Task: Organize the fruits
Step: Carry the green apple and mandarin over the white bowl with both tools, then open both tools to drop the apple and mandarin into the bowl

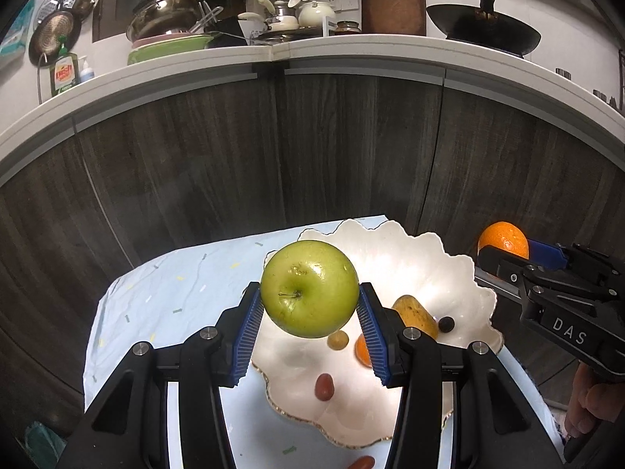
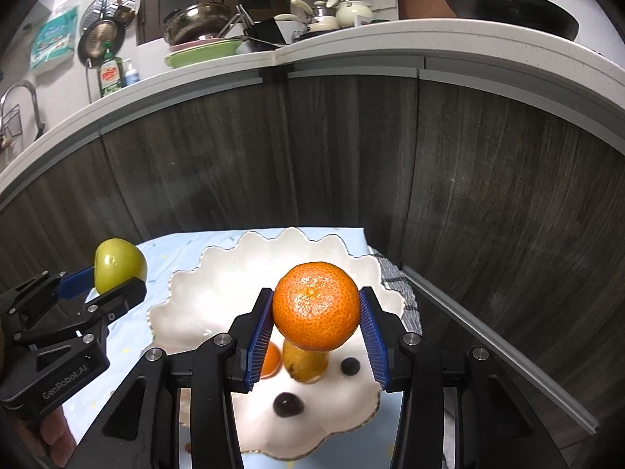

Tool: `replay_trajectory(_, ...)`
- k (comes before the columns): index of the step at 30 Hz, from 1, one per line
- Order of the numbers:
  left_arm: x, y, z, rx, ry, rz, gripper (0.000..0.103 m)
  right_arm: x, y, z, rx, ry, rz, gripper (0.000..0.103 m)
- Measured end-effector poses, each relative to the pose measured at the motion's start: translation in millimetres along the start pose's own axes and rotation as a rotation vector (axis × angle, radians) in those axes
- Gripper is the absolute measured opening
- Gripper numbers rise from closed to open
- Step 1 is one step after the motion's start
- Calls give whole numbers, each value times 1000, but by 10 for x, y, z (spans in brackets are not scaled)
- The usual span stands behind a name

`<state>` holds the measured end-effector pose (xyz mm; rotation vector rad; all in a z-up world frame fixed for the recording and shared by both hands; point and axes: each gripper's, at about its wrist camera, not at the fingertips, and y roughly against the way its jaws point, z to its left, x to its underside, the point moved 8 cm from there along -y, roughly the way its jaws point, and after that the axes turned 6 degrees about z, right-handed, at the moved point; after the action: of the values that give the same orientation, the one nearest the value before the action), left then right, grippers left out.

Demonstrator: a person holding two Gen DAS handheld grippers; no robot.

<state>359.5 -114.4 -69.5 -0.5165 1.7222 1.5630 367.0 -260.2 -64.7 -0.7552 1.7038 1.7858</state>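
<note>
Left claw (image 1: 310, 330): clamped on green apple (image 1: 309, 288), held above scalloped white plate (image 1: 429, 265) | Right claw (image 2: 315, 338): clamped on orange (image 2: 315, 306), above same plate | Plate: mango (image 1: 418, 314), small fruits, on table (image 1: 156, 297)

Green apple (image 1: 309, 288) between the left gripper's (image 1: 310, 336) blue-padded jaws, above a scalloped white plate (image 1: 429, 269) of small fruit.

We see a green apple (image 1: 309, 288), an orange mandarin (image 2: 316, 306), a white plate (image 1: 410, 258), and a light blue cloth (image 1: 164, 293) with tiny coloured specks.
</note>
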Motion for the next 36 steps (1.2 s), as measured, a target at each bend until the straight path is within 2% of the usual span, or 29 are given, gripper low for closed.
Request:
replay_trajectory(18, -73, -433, 63, 13, 15, 56, 48, -37, -434, -152, 53, -31, 59, 44)
replay_trajectory(36, 91, -827, -17, 53, 1, 166, 48, 85, -808, -243, 48, -79, 141, 44)
